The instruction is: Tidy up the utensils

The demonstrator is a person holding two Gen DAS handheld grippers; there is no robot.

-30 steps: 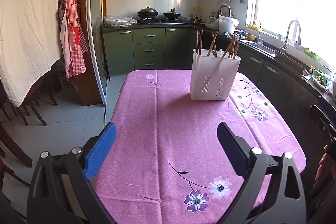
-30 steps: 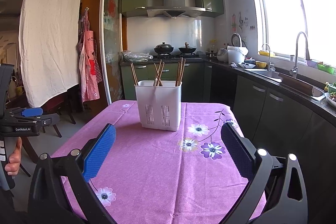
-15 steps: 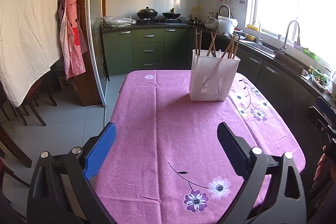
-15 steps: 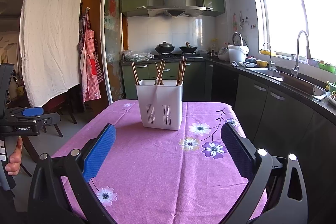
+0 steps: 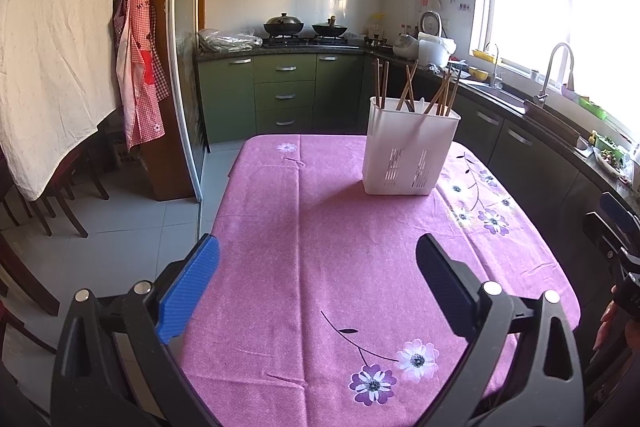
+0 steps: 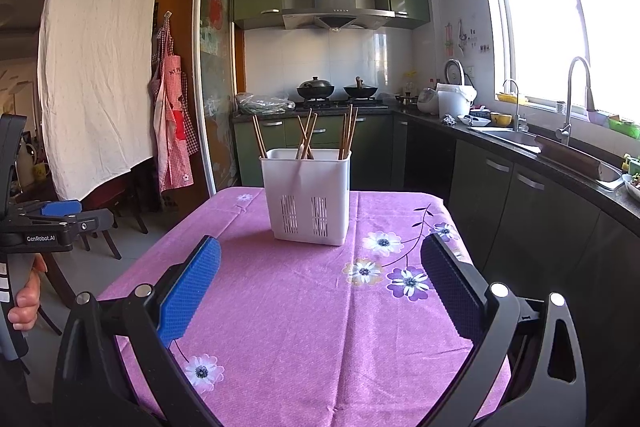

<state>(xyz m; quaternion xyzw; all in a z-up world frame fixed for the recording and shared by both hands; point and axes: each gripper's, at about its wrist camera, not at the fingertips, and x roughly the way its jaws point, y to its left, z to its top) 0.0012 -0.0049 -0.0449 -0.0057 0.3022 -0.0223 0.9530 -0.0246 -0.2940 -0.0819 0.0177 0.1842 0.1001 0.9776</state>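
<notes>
Utensil holder (image 5: pixel 408 155): white plastic, slotted front, upright, upper centre-right of frame. Chopsticks (image 5: pixel 406 87): brown wooden, several, standing tilted inside holder.

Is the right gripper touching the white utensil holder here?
Apart. The right wrist view shows bare pink tablecloth between the open right gripper and the white utensil holder, which stands farther back.

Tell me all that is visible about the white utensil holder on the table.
The white utensil holder is a rectangular box that looks like plastic, open on top, with two groups of vertical slots low on its front wall. It stands upright on the pink flowered tablecloth. Several brown chopsticks lean inside it, and something white shows beside them. No tongs touch it.
</notes>
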